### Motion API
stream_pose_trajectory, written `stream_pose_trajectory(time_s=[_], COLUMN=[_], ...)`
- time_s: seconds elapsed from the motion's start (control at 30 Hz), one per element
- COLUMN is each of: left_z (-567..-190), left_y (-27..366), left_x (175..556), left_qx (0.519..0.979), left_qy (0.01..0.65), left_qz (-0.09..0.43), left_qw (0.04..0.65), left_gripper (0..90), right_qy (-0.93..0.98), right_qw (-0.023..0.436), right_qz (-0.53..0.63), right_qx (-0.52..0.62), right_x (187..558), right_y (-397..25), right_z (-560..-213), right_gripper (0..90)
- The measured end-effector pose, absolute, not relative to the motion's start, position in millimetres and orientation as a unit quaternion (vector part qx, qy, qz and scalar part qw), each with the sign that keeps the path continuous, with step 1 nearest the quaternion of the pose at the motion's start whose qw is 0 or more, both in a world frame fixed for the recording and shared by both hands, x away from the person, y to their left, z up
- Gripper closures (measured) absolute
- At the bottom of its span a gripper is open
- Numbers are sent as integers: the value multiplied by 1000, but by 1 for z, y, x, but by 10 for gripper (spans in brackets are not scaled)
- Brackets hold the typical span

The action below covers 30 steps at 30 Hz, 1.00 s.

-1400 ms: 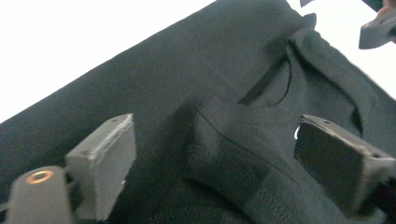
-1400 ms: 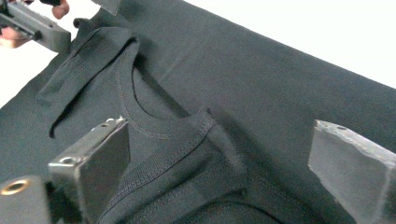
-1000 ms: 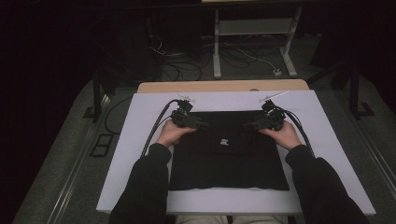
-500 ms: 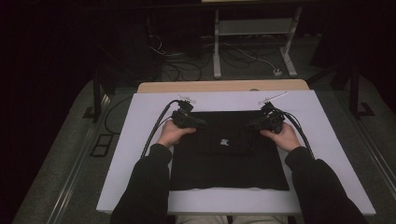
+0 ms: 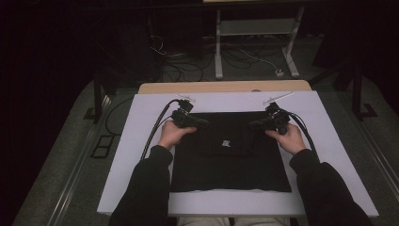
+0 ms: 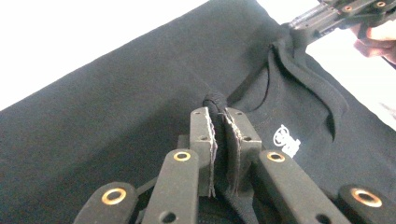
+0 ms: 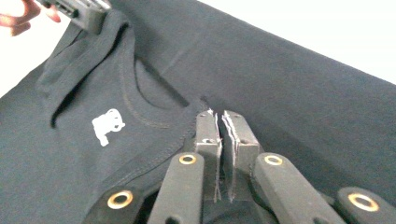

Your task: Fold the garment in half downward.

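black shirt (image 5: 226, 160) seemingly pinched by both grippers.

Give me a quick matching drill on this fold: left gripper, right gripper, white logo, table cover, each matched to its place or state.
1 left gripper
2 right gripper
3 white logo
4 table cover

a white sheet under the black shirt
b shut on shirt fabric at the high view's right
c shut on shirt fabric at the high view's left
d printed near the shirt's middle, between the grippers

Pairs: 1-c, 2-b, 3-d, 4-a
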<state>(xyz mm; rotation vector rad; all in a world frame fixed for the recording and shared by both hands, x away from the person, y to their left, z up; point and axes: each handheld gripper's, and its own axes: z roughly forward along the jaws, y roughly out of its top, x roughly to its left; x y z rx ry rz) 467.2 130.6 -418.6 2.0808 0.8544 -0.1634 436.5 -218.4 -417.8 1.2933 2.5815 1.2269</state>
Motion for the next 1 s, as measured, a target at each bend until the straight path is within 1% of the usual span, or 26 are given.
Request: stream_pose_trajectory(time_s=[0.1,0.23,0.33,0.43,0.53,0.77,1.0], left_z=[-414,-408,-404,-399,-394,-386,-381], left_y=[130,130,132,133,134,139,141], left_x=[465,462,460,457,453,440,426], left_qx=[830,828,830,836,833,825,819], left_qy=[341,343,342,333,330,328,322], left_qz=[-62,-56,-52,-42,-32,-24,-20], left_qw=[436,440,438,434,444,460,474], left_gripper=[816,816,817,817,818,819,819], right_qy=[818,813,809,801,793,777,771], right_qw=[-9,-7,-14,-18,-25,-41,-48], right_qz=[400,405,410,420,433,460,473], right_qx=[414,418,422,426,428,427,424], right_x=[435,433,432,431,429,418,405], right_y=[-219,-222,-224,-228,-232,-239,-247], right_z=[-415,-410,-407,-402,-397,-387,-385], right_gripper=[847,851,854,855,855,855,854])
